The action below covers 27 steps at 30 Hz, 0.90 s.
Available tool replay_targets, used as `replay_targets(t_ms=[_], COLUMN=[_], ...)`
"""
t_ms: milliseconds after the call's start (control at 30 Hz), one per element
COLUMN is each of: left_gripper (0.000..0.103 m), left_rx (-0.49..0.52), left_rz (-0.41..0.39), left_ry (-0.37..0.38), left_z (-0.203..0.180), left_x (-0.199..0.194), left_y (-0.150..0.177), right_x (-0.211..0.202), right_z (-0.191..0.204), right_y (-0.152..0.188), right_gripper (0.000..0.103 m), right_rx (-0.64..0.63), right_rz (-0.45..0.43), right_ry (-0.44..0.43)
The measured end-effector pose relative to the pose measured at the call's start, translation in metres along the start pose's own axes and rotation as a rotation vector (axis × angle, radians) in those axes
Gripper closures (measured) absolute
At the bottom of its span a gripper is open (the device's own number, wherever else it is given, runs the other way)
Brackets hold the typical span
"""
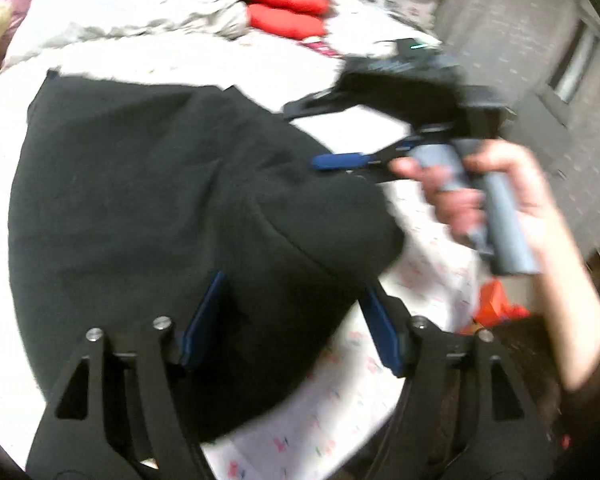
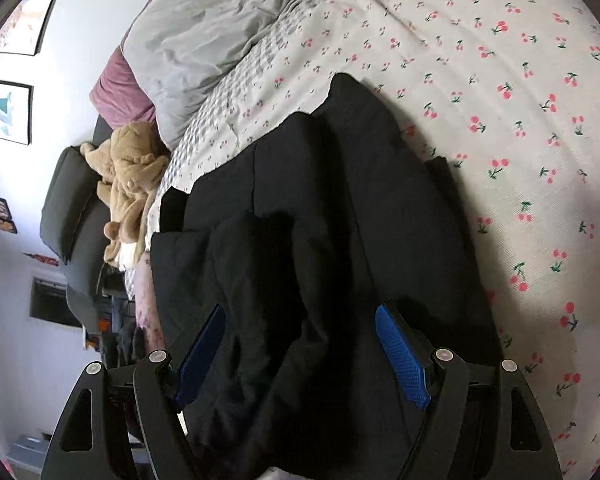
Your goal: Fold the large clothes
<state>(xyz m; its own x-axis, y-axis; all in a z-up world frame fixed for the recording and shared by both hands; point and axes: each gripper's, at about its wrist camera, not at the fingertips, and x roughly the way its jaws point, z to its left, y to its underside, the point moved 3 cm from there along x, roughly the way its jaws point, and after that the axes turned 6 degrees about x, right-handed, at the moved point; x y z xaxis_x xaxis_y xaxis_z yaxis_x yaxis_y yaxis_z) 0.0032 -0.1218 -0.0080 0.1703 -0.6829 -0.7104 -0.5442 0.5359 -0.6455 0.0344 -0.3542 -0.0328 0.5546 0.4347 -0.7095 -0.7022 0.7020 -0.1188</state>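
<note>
A large black garment (image 1: 172,208) lies folded and bunched on the bed; it also fills the middle of the right wrist view (image 2: 332,220). My left gripper (image 1: 292,312) is open just above its near edge, blue pads apart, the cloth between them but not pinched. My right gripper (image 2: 300,348) is open over a raised fold of the garment. In the left wrist view the right gripper (image 1: 340,132) shows at the garment's far right edge, held by a hand (image 1: 500,196), jaws spread.
The bed has a white cherry-print sheet (image 2: 500,120). A grey duvet (image 2: 204,36), a pink pillow (image 2: 116,92) and a tan plush toy (image 2: 128,176) lie at its head. Two red cushions (image 1: 288,8) lie at the far side. A dark chair (image 2: 68,208) stands beside the bed.
</note>
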Motion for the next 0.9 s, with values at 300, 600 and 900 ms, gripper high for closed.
replay_targets(t_ms=[300,600,900], left_gripper=[0.018,0.034,0.042], left_rx=[-0.107,-0.308,-0.279], left_rz=[-0.102,-0.110,-0.110], left_ry=[-0.107,-0.266,-0.139], left_z=[0.070,0.147,0.117], left_x=[-0.065,-0.058,-0.024], left_y=[-0.020,-0.003,-0.009], right_x=[0.029,0.049,-0.043], right_z=[0.006,0.056,0.025], right_y=[0.021,0.042,0.009], right_gripper=[0.024,0.085,0.085], right_rx=[-0.047,-0.320,-0.332], right_rz=[0.119,0.096,-0.077], right_ry=[0.072,0.086,0.044])
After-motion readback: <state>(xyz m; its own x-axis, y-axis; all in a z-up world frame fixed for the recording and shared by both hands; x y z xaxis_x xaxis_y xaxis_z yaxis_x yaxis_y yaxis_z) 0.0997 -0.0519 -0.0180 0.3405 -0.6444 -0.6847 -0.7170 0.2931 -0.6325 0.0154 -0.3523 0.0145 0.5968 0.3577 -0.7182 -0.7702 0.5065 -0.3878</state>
